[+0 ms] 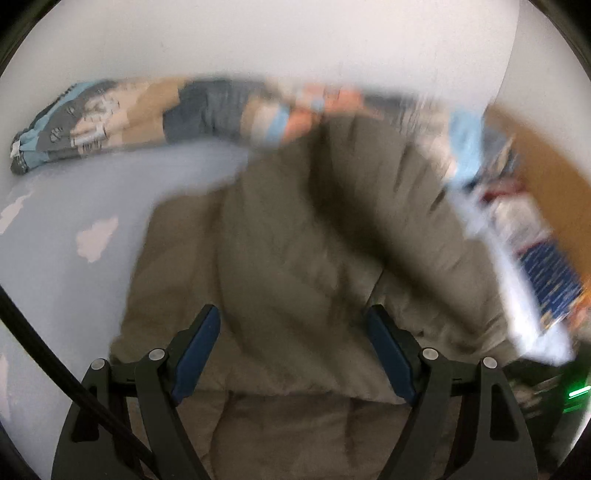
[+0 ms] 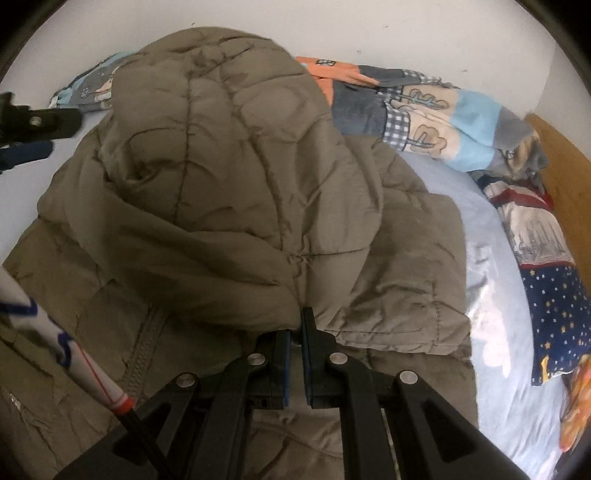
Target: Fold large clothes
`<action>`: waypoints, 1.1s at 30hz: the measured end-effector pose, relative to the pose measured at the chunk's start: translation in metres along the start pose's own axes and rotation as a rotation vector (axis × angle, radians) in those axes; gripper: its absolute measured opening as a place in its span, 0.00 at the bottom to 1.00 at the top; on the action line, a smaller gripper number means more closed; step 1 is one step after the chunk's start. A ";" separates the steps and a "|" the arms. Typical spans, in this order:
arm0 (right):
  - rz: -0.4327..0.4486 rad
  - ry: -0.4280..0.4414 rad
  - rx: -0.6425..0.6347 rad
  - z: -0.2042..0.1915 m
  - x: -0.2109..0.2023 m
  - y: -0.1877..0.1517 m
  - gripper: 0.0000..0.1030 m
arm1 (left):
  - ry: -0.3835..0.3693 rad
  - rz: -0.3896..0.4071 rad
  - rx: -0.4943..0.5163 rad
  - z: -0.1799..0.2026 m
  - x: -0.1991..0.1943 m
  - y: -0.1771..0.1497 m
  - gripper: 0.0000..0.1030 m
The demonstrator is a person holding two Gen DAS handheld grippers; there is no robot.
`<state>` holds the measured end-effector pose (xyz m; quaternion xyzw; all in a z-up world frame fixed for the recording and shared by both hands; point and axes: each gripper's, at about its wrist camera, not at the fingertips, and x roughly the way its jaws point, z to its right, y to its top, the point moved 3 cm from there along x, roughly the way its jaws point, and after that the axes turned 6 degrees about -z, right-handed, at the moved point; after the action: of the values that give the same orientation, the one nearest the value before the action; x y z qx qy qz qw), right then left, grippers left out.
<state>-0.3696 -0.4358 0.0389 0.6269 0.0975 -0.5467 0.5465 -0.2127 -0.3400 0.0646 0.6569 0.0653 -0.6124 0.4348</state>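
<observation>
Coat: a quilted olive-brown coat [image 2: 229, 192] lay spread across the bed, its padded panels rumpled and one big section lifted into a mound toward the wall; a zipper [image 2: 142, 354] ran down the flat part nearest the camera.
Right gripper: the right gripper [image 2: 295, 343] was clenched on a fold of the coat's edge, the fabric pinched between its blue pads and drawn up into a peak just above them.
Left gripper: the left gripper [image 1: 291, 350] had its jaws spread wide above the coat [image 1: 295, 229], the blue pads [image 1: 195, 350] standing well apart with no cloth pinched between them; this view was blurred, so I cannot tell if the tips touched the fabric. In the right wrist view, it showed at the far left edge [image 2: 26, 151], beside the coat's mound.
Bed: a pale blue sheet [image 2: 495, 295] with white cloud shapes covered the mattress, bare on both sides of the coat.
Blanket: a rolled patchwork blanket [image 2: 424, 110] in blue, orange, grey and cream lay along the white wall [image 2: 406, 29], behind the coat.
Pillow: a pillow [image 2: 554, 314] with a dark blue starred print lay at the right, against a wooden bed frame [image 2: 561, 177].
Cable: a white cable with blue marks [image 2: 55, 332] crossed the lower left of the right wrist view, over the coat.
</observation>
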 end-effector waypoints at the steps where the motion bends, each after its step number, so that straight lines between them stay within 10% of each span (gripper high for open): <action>1: -0.001 0.006 0.006 0.002 0.000 0.000 0.07 | 0.031 -0.063 0.008 0.000 0.016 -0.005 0.79; 10: 0.024 0.113 0.031 0.020 -0.053 0.012 0.29 | 0.016 -0.064 -0.014 -0.006 0.017 -0.005 0.79; 16: 0.220 0.254 0.133 0.025 -0.105 0.034 0.54 | 0.015 -0.065 -0.012 -0.005 0.015 -0.007 0.79; 20: 0.220 0.244 0.135 0.010 -0.071 0.046 0.58 | 0.010 -0.065 -0.012 -0.008 0.015 -0.007 0.79; 24: -0.028 0.216 0.190 0.019 0.033 0.025 0.57 | 0.009 -0.072 0.018 -0.005 0.018 -0.009 0.83; 33: -0.037 0.265 0.221 0.026 0.032 0.031 0.58 | 0.018 -0.052 0.018 -0.002 0.014 -0.011 0.83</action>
<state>-0.3499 -0.4837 0.0365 0.7480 0.1194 -0.4765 0.4463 -0.2146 -0.3378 0.0466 0.6644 0.0808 -0.6183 0.4120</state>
